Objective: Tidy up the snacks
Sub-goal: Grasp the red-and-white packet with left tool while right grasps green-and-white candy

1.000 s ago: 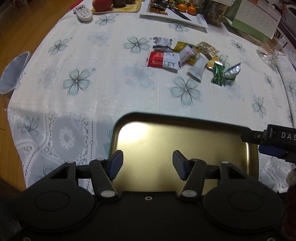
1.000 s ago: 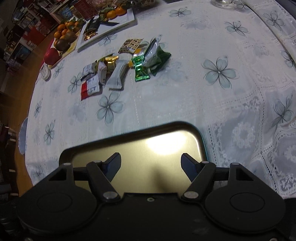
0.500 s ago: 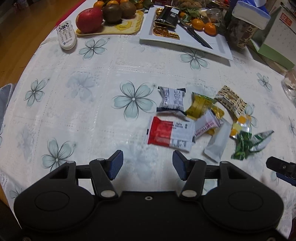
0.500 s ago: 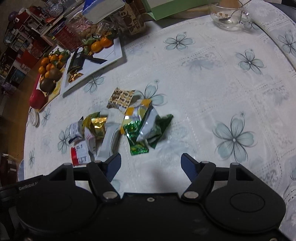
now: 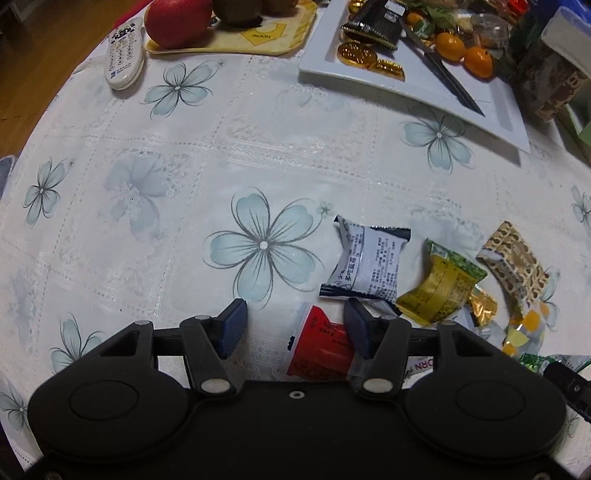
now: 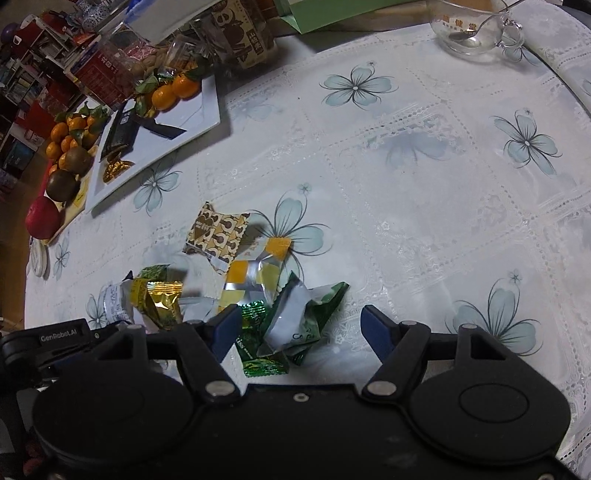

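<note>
Several wrapped snacks lie in a loose pile on the flowered tablecloth. My left gripper (image 5: 295, 326) is open, and the red end of a red-and-white packet (image 5: 321, 349) lies between its fingers. Just beyond lie a white-and-black packet (image 5: 367, 262), a yellow-green one (image 5: 441, 286) and a brown patterned one (image 5: 517, 264). My right gripper (image 6: 301, 330) is open around a green-and-silver packet (image 6: 295, 321). A yellow-and-silver packet (image 6: 256, 275), the brown patterned one (image 6: 218, 234) and a gold one (image 6: 160, 301) lie beyond it.
A white plate (image 5: 491, 101) with gold coins, tangerines and a knife stands at the back. A yellow mat with an apple (image 5: 177, 16) and kiwis and a remote (image 5: 123, 55) are at the back left. A glass cup (image 6: 476, 26) stands far right. Boxes and jars line the back edge.
Both grippers have moved forward and down from over the gold tray to the snack pile. The tray has left both views. Both stayed open.
</note>
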